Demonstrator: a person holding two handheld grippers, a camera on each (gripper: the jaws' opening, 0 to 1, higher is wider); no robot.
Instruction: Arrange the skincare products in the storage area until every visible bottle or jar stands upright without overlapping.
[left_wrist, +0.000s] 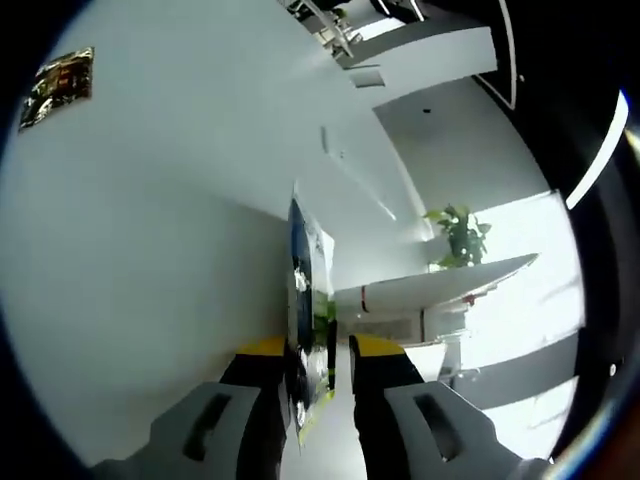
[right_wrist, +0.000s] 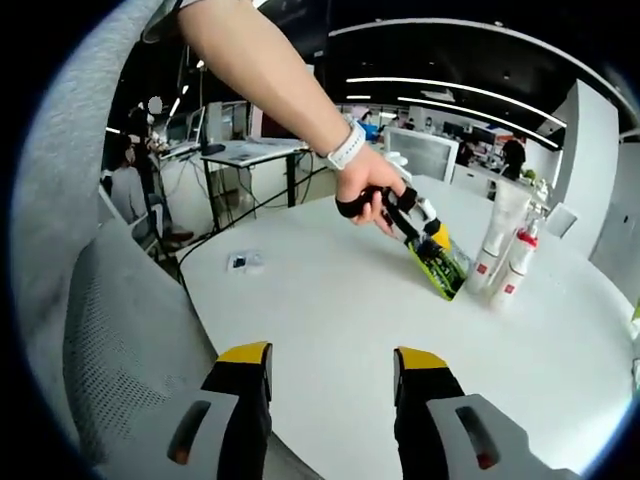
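The white worktop carried everything. Past its near edge stood a grey mesh chair. My left hand held the left tongs out over the worktop, clenched on a green-and-black sachet whose lower end touched the worktop. Just beside the sachet stood a clear tube and a white bottle with a red cap, both upright. My right tongs hung released over the worktop's near edge, grasping nothing.
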